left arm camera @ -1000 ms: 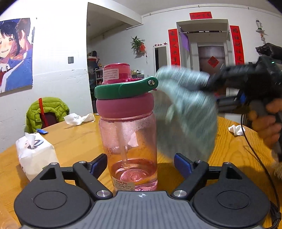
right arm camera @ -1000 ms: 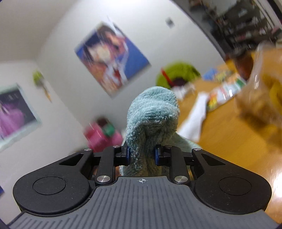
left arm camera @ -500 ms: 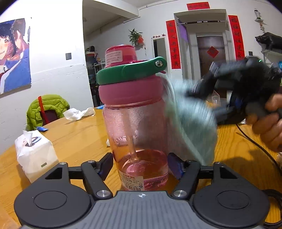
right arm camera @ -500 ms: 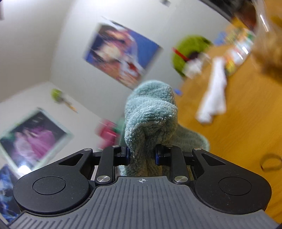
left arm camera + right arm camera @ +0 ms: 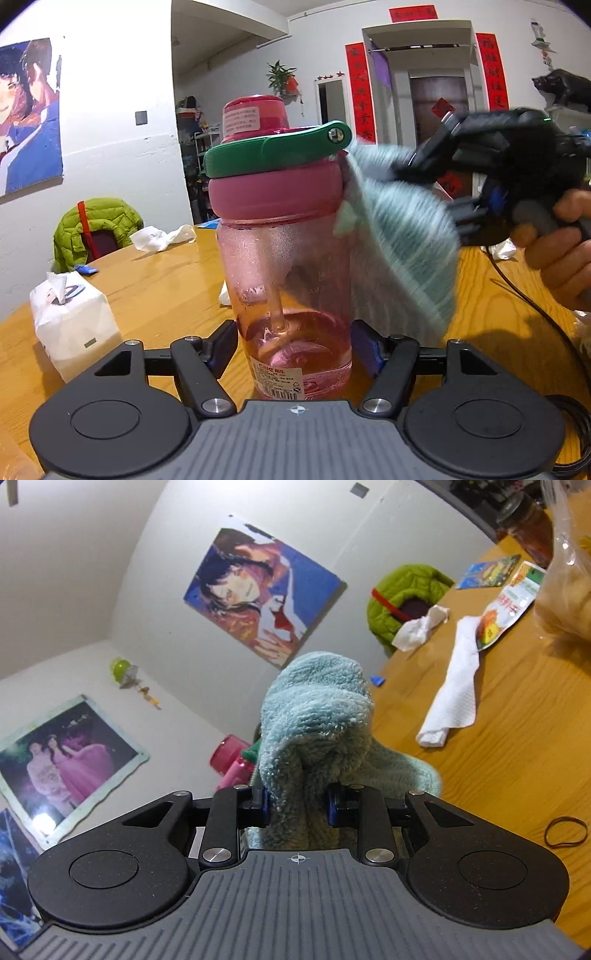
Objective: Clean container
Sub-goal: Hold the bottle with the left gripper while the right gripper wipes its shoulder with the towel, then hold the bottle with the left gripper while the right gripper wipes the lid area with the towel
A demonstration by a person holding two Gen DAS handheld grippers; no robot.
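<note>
Table (image 5: pixel 159 284): a round wooden top is carrying everything here and is filling the lower part of the left wrist view.
Bottle (image 5: pixel 284 258): a clear pink container with a pink collar and a green flip lid is standing upright on the table, right in front of the left gripper, with a straw and a little pink liquid showing inside.
Cloth (image 5: pixel 317 738): a fluffy pale teal towel is bunching up out of the right gripper; in the left wrist view its blurred hanging part is pressing against the bottle's right side, just under the lid.
Left gripper (image 5: pixel 293 350): its jaws are sitting on either side of the bottle's base, close to the wall, but I cannot tell whether the pads are touching it.
Right gripper (image 5: pixel 297 805): its jaws are pinching narrowly on the cloth, with fabric filling the gap between the blue pads.
Hand (image 5: pixel 557 251): the person's right hand is wrapping around the right gripper's handle at the right edge.
Tissue pack (image 5: pixel 72 321): it is sitting on the table, well to the left of the bottle.
Rubber band (image 5: pixel 566 831): it is lying flat on the wood, near the right gripper.
</note>
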